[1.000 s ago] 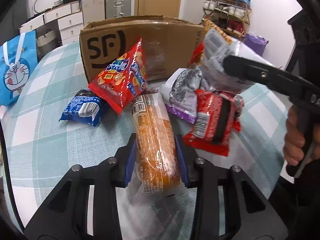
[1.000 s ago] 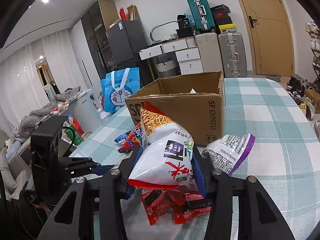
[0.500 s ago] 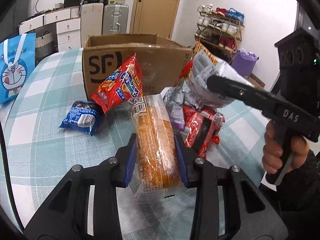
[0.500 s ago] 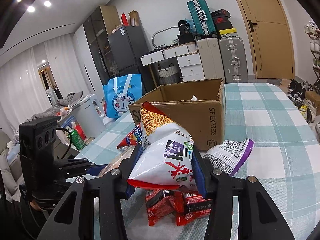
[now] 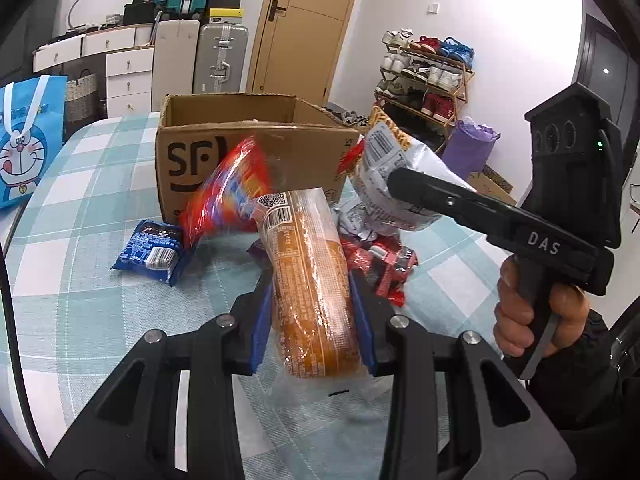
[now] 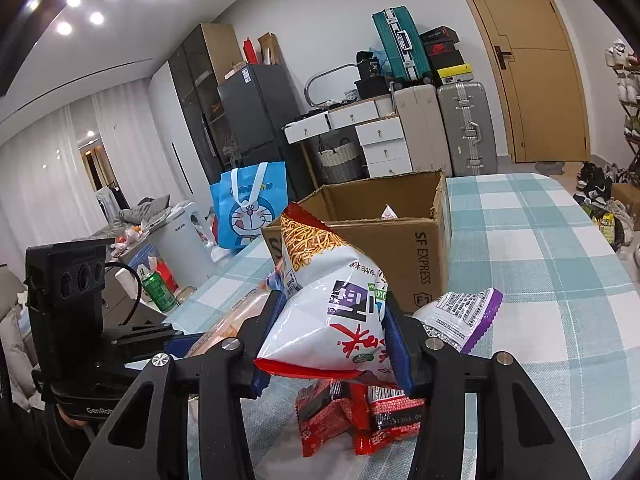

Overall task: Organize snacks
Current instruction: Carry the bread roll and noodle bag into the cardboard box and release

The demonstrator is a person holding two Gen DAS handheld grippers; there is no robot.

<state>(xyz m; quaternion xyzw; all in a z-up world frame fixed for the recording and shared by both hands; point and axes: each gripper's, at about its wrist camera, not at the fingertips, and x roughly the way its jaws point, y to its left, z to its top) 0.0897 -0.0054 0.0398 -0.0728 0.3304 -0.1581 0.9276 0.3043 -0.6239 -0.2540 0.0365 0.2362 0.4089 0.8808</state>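
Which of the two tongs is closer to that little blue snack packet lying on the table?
Left. The left tongs, clamped on an orange wrapped roll, sit just beside the blue packet. The right tongs, gripping a white noodle-snack bag, are farther across the pile.

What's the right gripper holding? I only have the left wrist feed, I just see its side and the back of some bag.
Observer: A white snack bag with a fried-noodle picture up top; the right gripper is clamped on it.
Operator: Anything in the cardboard box yet? I only see its outer wall.
Observer: The right wrist view looks into the cardboard box: a small white packet corner pokes up inside.
Operator: What's under that bag?
Observer: Red snack packets lying on the checked tablecloth, and a purple-edged bag beside them, near the box corner.
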